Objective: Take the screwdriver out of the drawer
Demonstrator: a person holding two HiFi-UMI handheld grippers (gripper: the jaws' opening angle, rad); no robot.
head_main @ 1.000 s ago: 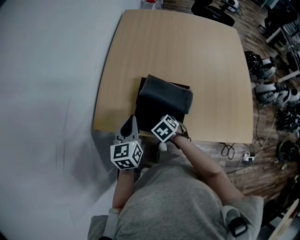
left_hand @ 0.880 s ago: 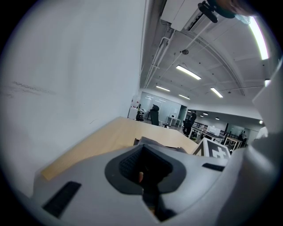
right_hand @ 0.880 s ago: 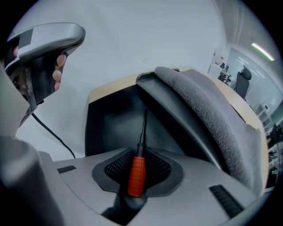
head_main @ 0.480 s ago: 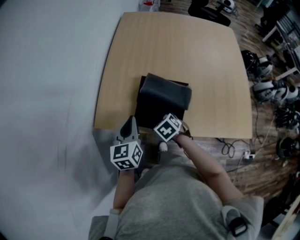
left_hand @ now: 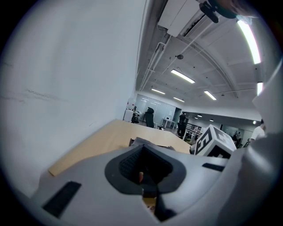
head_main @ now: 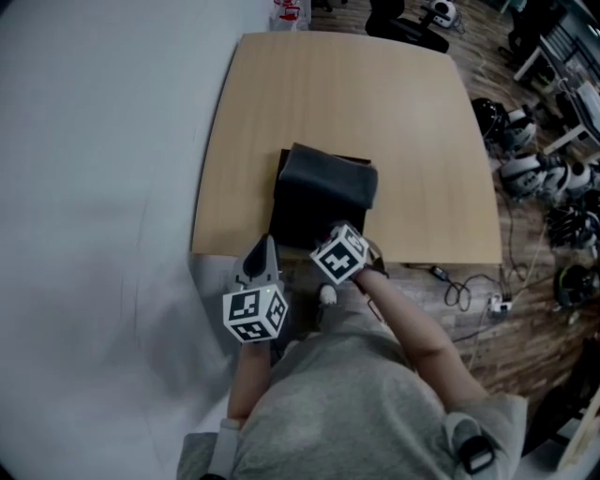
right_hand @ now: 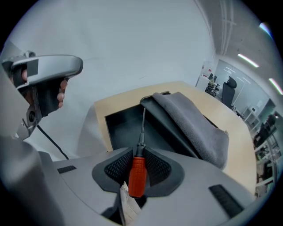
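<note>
In the right gripper view my right gripper (right_hand: 138,155) is shut on the screwdriver (right_hand: 137,176), gripping its red handle. The thin shaft points over the open black drawer (right_hand: 121,128), which shows nothing else inside. A grey cloth (right_hand: 190,121) lies over the black drawer unit above it. From the head view the unit (head_main: 323,192) sits at the near edge of the wooden table (head_main: 375,103), and the right gripper's marker cube (head_main: 339,253) hovers just in front of it. My left gripper (head_main: 260,258) hangs left of the drawer, off the table, jaws shut on nothing.
Cables and a power strip (head_main: 469,286) lie on the wood floor at the right, with headsets and gear (head_main: 530,169) further right. An office chair (head_main: 403,19) stands behind the table. A white wall runs along the left.
My right gripper has pulled back and up from the drawer with the screwdriver, so the drawer looks farther off. The left gripper has barely moved.
</note>
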